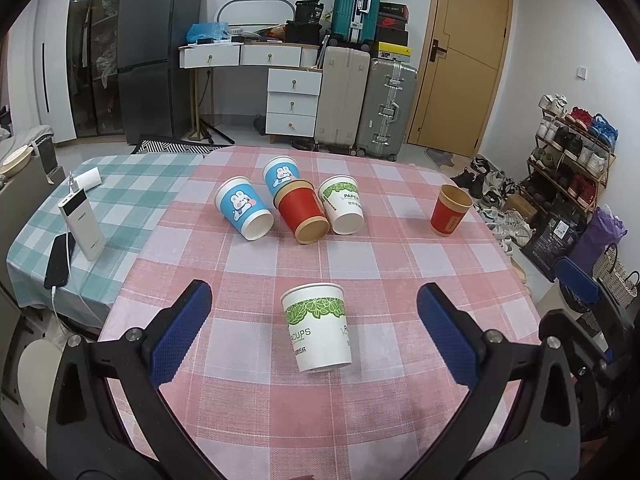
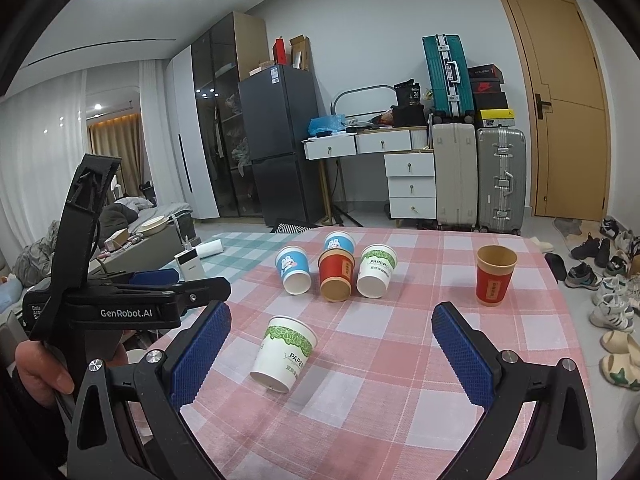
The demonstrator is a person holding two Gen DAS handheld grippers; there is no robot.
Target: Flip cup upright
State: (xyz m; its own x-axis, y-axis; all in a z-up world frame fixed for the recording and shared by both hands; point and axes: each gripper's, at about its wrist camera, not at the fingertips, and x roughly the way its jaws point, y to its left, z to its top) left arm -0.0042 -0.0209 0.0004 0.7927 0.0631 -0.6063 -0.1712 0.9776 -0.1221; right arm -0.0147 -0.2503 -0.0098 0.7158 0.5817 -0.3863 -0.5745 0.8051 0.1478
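A white paper cup with a green leaf band (image 1: 318, 328) (image 2: 286, 352) stands upside down on the pink checked tablecloth (image 1: 400, 264), slightly tilted. My left gripper (image 1: 314, 336) is open, its blue pads on either side of this cup and apart from it. My right gripper (image 2: 332, 356) is open and empty, with the cup just left of its middle. Behind, several cups stand upside down in a cluster: two blue rabbit cups (image 1: 244, 210), a red cup (image 1: 304, 212) and another white-green cup (image 1: 344, 204). A red cup (image 1: 450, 210) (image 2: 495, 276) stands upright at the right.
A green checked cloth (image 1: 120, 200) covers the table's left part, with a white power bank (image 1: 82, 226) and a phone (image 1: 60, 260) on it. The table's right edge drops to shoes and a rack (image 1: 572, 156). The left gripper's body (image 2: 120, 300) shows in the right wrist view.
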